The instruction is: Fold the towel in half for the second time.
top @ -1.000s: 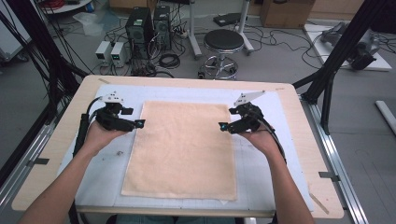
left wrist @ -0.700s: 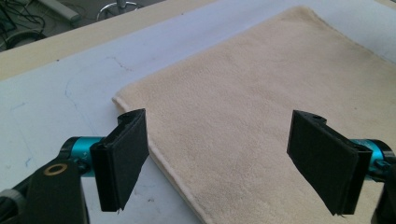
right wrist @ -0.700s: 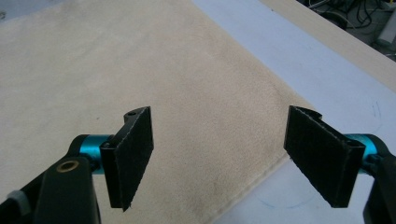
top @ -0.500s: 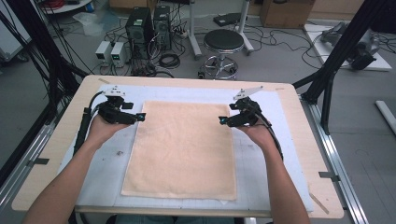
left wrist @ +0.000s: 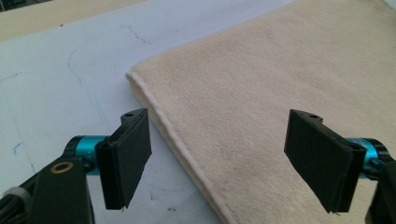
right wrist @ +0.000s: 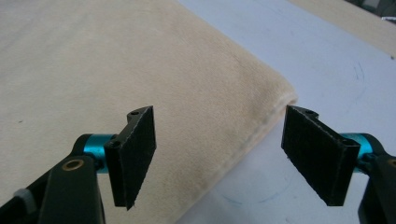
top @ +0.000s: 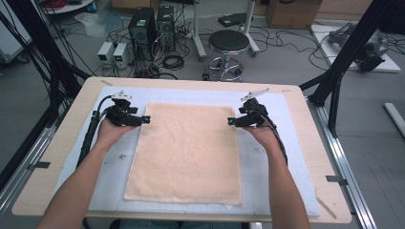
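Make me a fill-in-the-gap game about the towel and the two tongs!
1. The towel lying flat on the table is ___ in colour.
2. Both tongs, left and right, have jaws that stand ___.
3. Each of the tongs straddles a side ___ of the towel.
4. Under the towel lies a pale ___ mat.

Missing words: cream; open; edge; blue

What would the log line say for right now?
left gripper: jaws open, astride towel far-left edge | right gripper: jaws open, astride far-right edge | towel: flat on mat, not gripped
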The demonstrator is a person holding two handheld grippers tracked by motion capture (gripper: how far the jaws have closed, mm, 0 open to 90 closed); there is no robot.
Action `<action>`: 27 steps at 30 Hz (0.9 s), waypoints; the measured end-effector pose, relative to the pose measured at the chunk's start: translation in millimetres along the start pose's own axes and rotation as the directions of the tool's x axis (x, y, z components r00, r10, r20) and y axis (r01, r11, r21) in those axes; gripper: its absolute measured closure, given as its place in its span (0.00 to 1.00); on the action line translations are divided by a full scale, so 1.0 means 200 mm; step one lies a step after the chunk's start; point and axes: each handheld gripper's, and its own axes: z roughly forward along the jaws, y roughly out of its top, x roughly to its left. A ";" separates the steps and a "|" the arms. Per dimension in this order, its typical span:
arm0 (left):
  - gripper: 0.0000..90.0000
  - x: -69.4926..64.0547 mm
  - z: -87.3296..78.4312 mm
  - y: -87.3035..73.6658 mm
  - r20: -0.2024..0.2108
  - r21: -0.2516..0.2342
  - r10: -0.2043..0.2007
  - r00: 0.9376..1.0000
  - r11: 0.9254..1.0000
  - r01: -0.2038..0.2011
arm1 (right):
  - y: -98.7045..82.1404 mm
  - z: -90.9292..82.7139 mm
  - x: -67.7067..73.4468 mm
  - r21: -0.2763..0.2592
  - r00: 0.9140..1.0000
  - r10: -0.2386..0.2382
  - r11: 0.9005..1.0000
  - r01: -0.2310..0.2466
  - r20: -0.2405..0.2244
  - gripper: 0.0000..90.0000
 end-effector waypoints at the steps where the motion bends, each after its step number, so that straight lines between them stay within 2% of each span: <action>1: 0.26 0.01 0.01 -0.01 -0.003 0.009 -0.003 1.000 1.000 0.003 | -0.01 0.01 -0.01 0.010 1.000 0.013 1.000 -0.013 0.003 0.29; 4: 0.26 0.01 0.03 -0.02 -0.002 0.023 -0.011 1.000 1.000 0.011 | -0.02 0.04 -0.02 0.018 1.000 0.013 1.000 -0.013 0.013 0.29; 6: 0.28 0.01 0.05 -0.03 -0.009 0.040 0.005 1.000 0.999 -0.004 | -0.02 0.05 -0.02 0.012 0.999 0.032 0.999 -0.032 0.002 0.29; 9: 0.29 0.02 0.08 -0.05 -0.014 0.048 -0.014 1.000 0.999 0.015 | -0.02 0.07 -0.02 0.031 0.999 0.043 0.999 -0.043 0.004 0.29; 14: 0.34 0.03 0.12 -0.09 -0.029 0.090 -0.034 0.999 0.995 0.037 | -0.04 0.11 -0.02 0.082 0.998 0.068 0.994 -0.068 0.008 0.31; 18: 0.39 0.02 0.13 -0.10 -0.051 0.071 -0.048 0.998 0.996 0.052 | -0.05 0.17 -0.01 0.130 0.999 0.054 0.990 -0.054 0.002 0.37; 19: 0.40 0.02 0.13 -0.09 -0.061 0.079 -0.037 0.997 0.996 0.041 | -0.06 0.18 -0.01 0.136 0.998 0.067 0.988 -0.067 0.005 0.38; 22: 0.54 0.00 0.13 -0.09 -0.032 0.078 -0.029 0.999 0.996 0.031 | -0.06 0.17 -0.02 0.122 0.995 0.098 0.988 -0.099 0.012 0.44; 24: 0.58 -0.02 0.14 -0.09 -0.055 0.082 -0.015 0.998 0.996 0.019 | -0.06 0.17 -0.01 0.125 0.995 0.094 0.988 -0.095 0.010 0.50; 25: 0.60 -0.02 0.14 -0.08 -0.051 0.079 -0.025 0.998 0.996 0.029 | -0.06 0.17 0.00 0.123 0.996 0.085 0.989 -0.085 0.007 0.53; 27: 0.67 -0.02 0.14 -0.08 -0.043 0.079 -0.036 0.998 0.996 0.039 | -0.06 0.17 0.00 0.124 0.995 0.098 0.987 -0.098 0.008 0.59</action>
